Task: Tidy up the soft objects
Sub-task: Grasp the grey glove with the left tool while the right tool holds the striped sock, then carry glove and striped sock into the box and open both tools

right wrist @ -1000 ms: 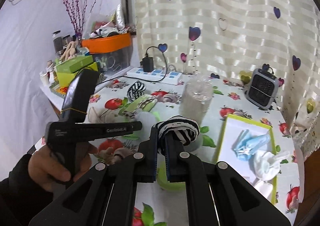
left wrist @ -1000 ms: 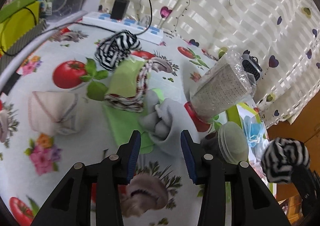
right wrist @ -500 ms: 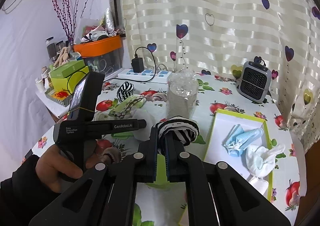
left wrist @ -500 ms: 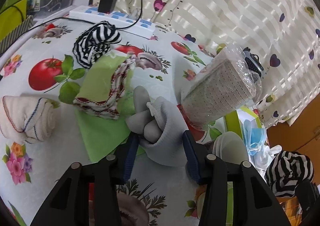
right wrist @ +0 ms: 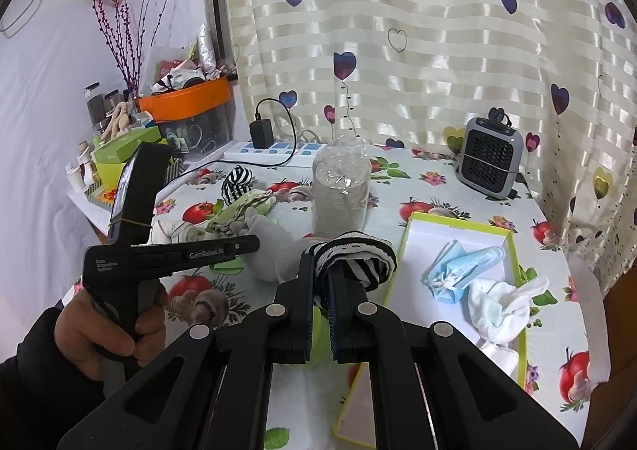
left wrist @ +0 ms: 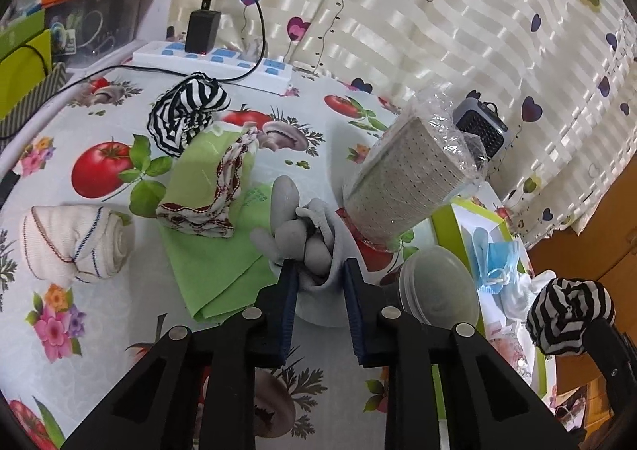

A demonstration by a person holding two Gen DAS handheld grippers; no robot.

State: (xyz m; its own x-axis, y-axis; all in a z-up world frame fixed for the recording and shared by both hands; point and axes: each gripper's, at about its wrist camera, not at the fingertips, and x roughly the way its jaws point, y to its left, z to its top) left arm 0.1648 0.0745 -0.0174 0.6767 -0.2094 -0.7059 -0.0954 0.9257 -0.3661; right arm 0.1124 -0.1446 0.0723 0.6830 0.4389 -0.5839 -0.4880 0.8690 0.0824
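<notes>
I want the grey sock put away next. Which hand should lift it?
Probably the left. Its tool has just been closing around the grey sock, while the right tool is already full with a striped sock.

Left tool (left wrist: 317,271) tilts downward, its jaws just closing in and now pinching a grey sock (left wrist: 308,235). Right tool (right wrist: 322,271) is clamped tight on a striped sock (right wrist: 358,255).

Home rm: heart-print curtain (right wrist: 398,52), fruit-print tablecloth (right wrist: 418,191), cluttered shelf (right wrist: 131,143).

Power strip (left wrist: 223,60), heater (right wrist: 490,161), curtain (right wrist: 418,32)
</notes>
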